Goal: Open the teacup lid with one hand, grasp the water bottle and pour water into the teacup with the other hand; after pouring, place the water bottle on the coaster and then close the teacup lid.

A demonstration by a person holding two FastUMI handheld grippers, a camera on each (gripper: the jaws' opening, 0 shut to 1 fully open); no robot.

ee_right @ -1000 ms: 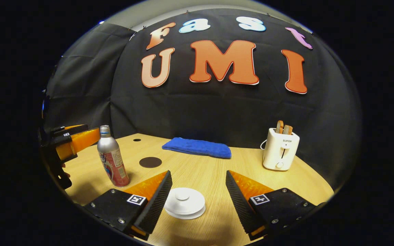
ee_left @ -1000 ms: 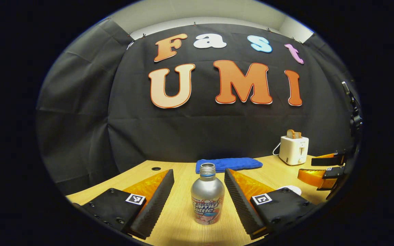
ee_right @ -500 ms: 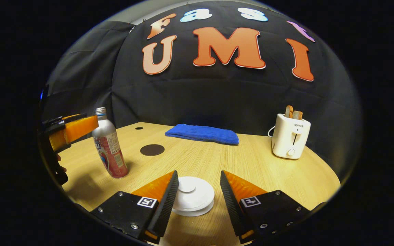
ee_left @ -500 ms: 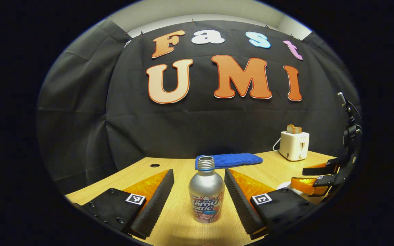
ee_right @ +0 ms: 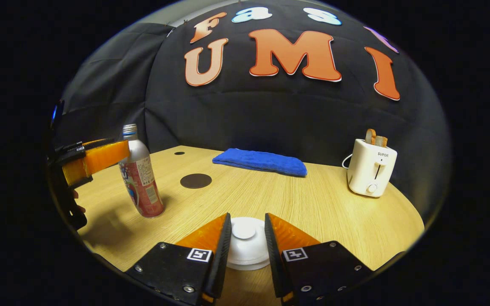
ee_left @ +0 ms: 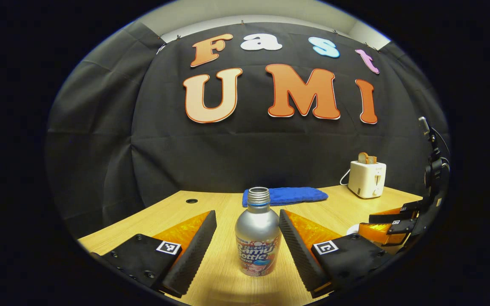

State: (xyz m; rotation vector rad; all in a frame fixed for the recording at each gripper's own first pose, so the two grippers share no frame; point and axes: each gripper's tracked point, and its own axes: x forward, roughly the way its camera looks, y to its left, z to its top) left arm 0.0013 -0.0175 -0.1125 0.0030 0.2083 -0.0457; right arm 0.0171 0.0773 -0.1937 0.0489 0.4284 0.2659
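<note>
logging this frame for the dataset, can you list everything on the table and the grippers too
water bottle: 1, silver with a printed label, uncapped, upright between the left gripper's open fingers, not yet touched
teacup lid: 1, white with a round knob, still on the cup, between the right gripper's fingers
coaster: 1, dark brown disc, flat on the table behind the bottle
towel: 1, blue, folded, at the back by the wall
toaster: 1, white, holding toast slices, back right
table: 1, light wood
left gripper: 1, open around the bottle
right gripper: 1, fingers narrowed close on either side of the lid knob; contact cannot be told
</note>
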